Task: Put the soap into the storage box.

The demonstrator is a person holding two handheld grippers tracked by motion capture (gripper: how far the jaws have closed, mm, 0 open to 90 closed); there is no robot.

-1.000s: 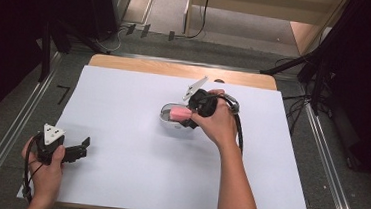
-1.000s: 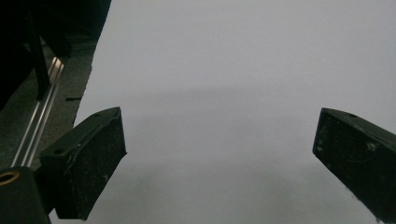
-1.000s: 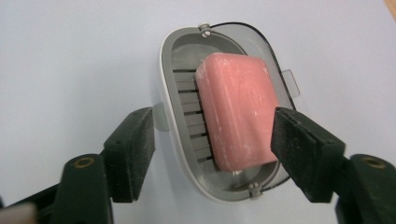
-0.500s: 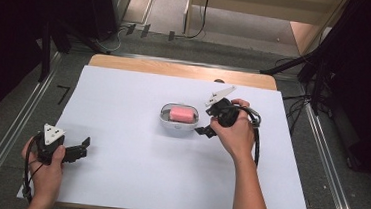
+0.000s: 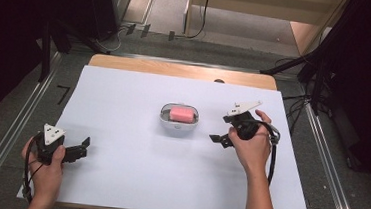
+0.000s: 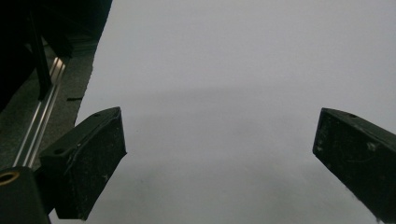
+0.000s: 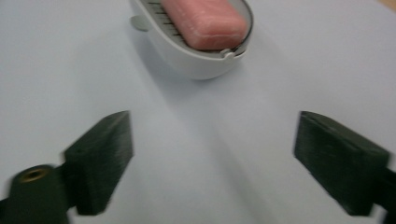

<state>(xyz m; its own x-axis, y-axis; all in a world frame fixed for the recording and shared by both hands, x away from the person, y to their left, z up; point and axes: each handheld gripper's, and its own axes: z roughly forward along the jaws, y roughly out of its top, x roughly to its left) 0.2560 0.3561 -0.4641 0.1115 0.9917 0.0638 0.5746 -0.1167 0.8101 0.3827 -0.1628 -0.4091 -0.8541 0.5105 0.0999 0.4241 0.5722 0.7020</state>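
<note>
Down at about eight o'clock on the worktop (image 5: 117, 179), the left hand-held gripper (image 5: 80, 149) lay low over the white sheet, held in the person's left hand (image 5: 48, 166). Its jaws stood wide apart with bare sheet between them, as the left gripper view made plain, so it was released and grasped nothing.

Near the centre of the worktop sat the white soap dish (image 5: 178, 124), and the pink soap bar (image 5: 182, 114) lay inside it on its ribbed tray. In the right gripper view the soap dish (image 7: 187, 51) stood at twelve o'clock beyond the jaws, with the soap bar (image 7: 205, 21) resting in it, well apart from both black pads.

At roughly three o'clock from the dish, the right hand-held gripper (image 5: 218, 138) was held in the right hand (image 5: 250, 144), its jaws pointing toward the dish. Those jaws had just been opening, and they stood spread with nothing between them but the sheet: released, clear of the dish and the soap. A black cable (image 5: 272, 156) looped beside the wrist.
</note>
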